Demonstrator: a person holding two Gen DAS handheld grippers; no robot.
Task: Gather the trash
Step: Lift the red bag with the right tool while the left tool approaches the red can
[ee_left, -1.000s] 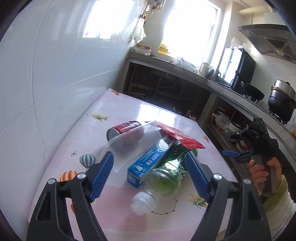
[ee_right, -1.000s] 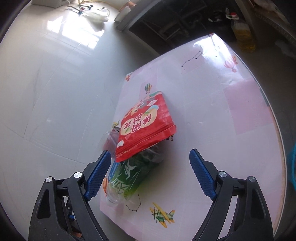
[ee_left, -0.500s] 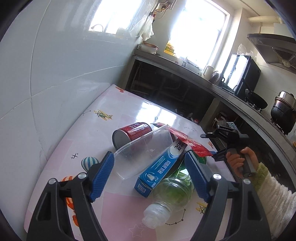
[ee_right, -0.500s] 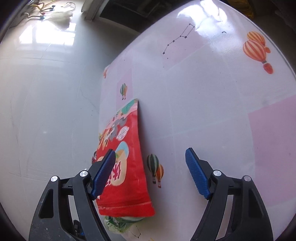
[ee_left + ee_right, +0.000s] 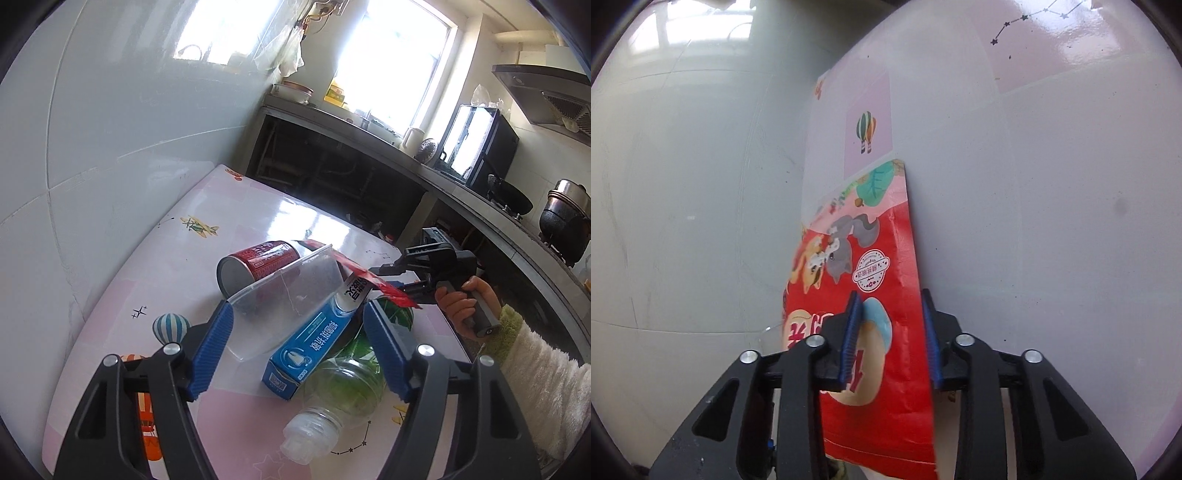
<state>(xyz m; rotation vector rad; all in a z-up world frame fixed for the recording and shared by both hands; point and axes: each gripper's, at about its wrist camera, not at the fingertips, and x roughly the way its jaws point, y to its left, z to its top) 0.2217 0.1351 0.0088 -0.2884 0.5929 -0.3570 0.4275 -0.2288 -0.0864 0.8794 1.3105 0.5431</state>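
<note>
Your right gripper (image 5: 890,332), jaws just closing, now pinches the near end of the red snack bag (image 5: 864,258), which lies atop the trash pile on the table (image 5: 258,206). Your left gripper (image 5: 299,347) stands open around the clear plastic cup (image 5: 280,299), toothpaste box (image 5: 314,336) and green bottle (image 5: 343,384), gripping none.

Left tool (image 5: 297,347) black-framed, ribbed blue pads, silver screws, right tool (image 5: 890,332) identical, fluffy cream sleeve (image 5: 546,373) with green cuff
</note>
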